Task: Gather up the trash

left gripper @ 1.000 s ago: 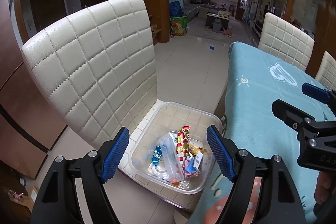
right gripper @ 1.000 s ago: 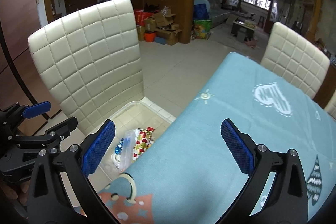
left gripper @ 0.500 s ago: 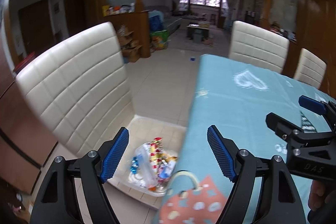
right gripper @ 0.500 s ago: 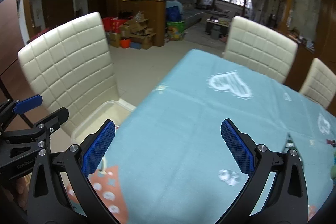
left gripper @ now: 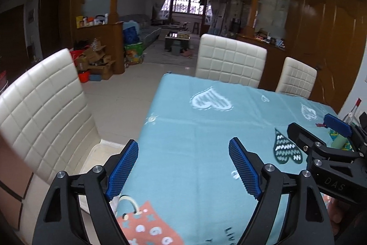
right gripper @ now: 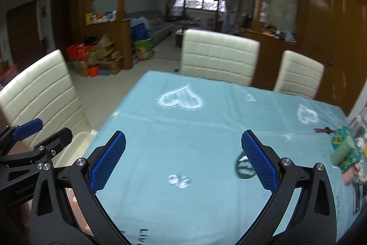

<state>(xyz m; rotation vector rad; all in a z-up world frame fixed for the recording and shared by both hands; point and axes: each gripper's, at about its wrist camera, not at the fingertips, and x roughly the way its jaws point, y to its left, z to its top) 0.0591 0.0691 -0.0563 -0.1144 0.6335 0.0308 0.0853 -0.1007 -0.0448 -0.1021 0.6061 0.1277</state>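
My left gripper (left gripper: 183,167) is open and empty above the near left part of the blue tablecloth (left gripper: 201,130). My right gripper (right gripper: 183,160) is open and empty above the cloth too; it also shows in the left wrist view (left gripper: 325,132). A small pile of trash lies at the table's right edge: a green block (right gripper: 343,152) on colourful wrappers (right gripper: 344,137), and a thin dark red piece (right gripper: 324,129). The clear trash bin (right gripper: 80,141) sits on the chair seat to the left, with only its rim showing.
A cream quilted chair (left gripper: 43,111) stands at the table's left side. Two more cream chairs (left gripper: 230,60) (left gripper: 297,77) stand at the far side. Boxes and bags (left gripper: 96,61) clutter the floor beyond.
Both grippers have swung right and up, away from the bin on the chair and over the table. The trash pile at the right edge has come into view. Both jaws stayed open.
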